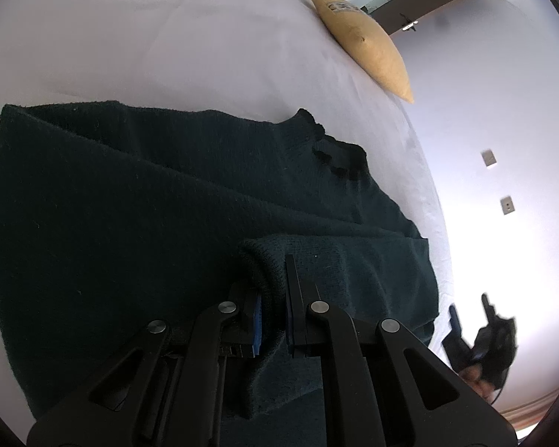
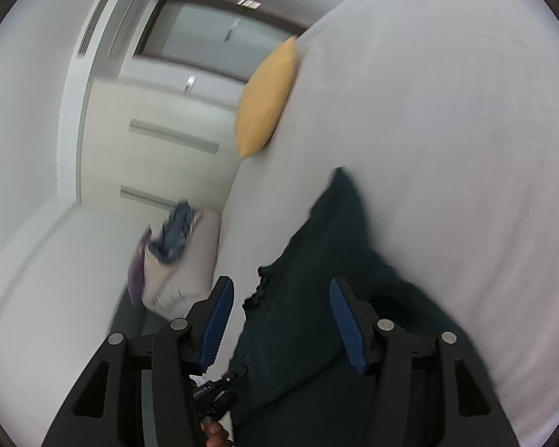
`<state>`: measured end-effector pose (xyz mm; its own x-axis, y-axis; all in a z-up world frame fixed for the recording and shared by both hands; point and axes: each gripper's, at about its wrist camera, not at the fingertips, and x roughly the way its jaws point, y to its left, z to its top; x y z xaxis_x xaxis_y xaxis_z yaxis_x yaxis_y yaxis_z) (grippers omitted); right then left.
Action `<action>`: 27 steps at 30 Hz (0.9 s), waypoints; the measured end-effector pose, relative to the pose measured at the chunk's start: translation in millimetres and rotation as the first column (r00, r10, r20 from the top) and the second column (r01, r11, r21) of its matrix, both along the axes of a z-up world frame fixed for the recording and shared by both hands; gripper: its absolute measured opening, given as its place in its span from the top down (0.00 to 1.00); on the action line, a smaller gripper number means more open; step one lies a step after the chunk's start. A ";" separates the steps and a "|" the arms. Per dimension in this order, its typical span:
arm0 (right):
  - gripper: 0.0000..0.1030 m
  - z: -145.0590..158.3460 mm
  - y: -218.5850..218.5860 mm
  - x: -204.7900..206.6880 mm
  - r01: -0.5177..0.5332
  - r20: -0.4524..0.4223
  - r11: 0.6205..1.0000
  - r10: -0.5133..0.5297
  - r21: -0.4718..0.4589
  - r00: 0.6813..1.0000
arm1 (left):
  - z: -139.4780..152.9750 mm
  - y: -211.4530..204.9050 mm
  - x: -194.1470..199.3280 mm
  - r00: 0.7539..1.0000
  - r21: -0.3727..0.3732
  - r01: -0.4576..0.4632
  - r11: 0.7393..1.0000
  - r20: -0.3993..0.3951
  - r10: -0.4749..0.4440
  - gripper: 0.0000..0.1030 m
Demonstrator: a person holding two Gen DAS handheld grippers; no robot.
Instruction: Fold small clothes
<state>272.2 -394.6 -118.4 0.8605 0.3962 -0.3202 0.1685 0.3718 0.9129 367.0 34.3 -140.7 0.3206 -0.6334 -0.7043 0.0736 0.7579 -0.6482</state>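
Observation:
A dark green knit sweater (image 1: 130,193) lies spread on a white bed (image 1: 168,37), its collar toward the yellow pillow. In the left wrist view my left gripper (image 1: 270,273) is shut on a rolled fold of the sweater's near edge, and the knit bulges up between the blue pads. In the right wrist view, which is blurred, my right gripper (image 2: 279,283) stands open above the sweater (image 2: 335,231). Its blue pads (image 2: 216,320) stand wide apart, with the cloth lying below them and not pinched.
A yellow pillow (image 1: 365,41) (image 2: 268,97) leans at the bed's far edge. Beside the bed lies a pale bundle with blue cloth (image 2: 175,253). A white wall with two sockets (image 1: 506,205) runs along the bed's right side. White sheet (image 2: 447,130) spreads beyond the sweater.

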 end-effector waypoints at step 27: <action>0.77 -53.8 -12.6 88.3 -0.151 -0.103 0.987 0.144 -0.063 0.984 | -10.4 17.9 -2.4 1.000 -0.006 -0.024 1.000 0.019 0.024 0.90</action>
